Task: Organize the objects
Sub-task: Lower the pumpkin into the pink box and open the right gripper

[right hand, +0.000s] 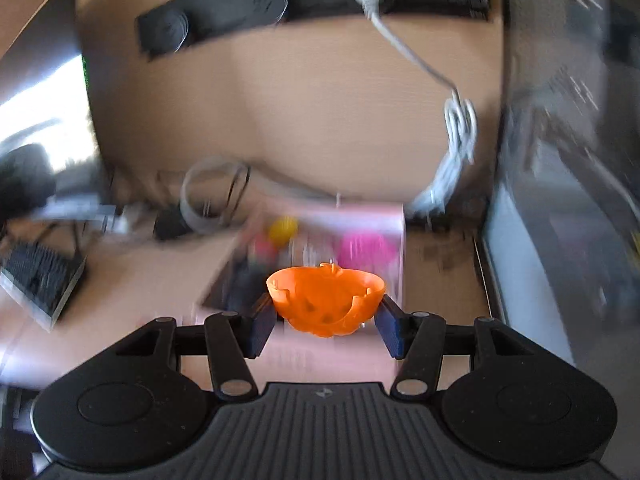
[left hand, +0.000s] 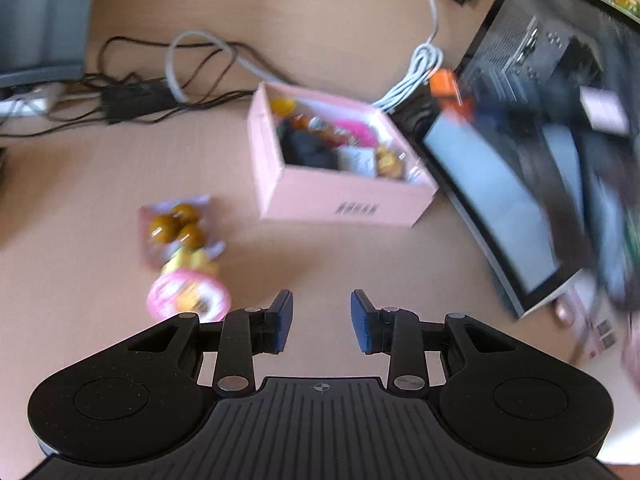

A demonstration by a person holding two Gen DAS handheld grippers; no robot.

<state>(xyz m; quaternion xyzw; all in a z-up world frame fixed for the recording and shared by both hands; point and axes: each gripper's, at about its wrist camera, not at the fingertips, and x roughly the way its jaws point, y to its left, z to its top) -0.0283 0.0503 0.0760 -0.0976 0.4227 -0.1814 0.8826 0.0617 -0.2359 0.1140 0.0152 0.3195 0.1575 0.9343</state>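
Right gripper (right hand: 326,320): fingers clamped on an orange half-shell (right hand: 325,300), hollow side up, one pad on each side of its outer wall. Held above the near wall of the pink box (left hand: 344,200), which stands well in from the tabletop's (left hand: 320,12) edges and is already partly filled with small toys and packets. Judged thin moulded plastic: light, rigid, smooth and rounded, so liable to slip or spring out under a hard squeeze. Best taken across the widest part just under the rim, as held now.

Left gripper (left hand: 321,320): fingers apart, nothing between them. Poised over bare tabletop toward the near edge.

Not yet boxed: a snack packet (left hand: 180,232) and a pink round tub (left hand: 188,296), touching each other, left of the left gripper. Packet judged soft and crinkly, to be pinched at a sealed edge; tub stiff, to be gripped across its sides. Heavy blur; finer detail cannot be told.
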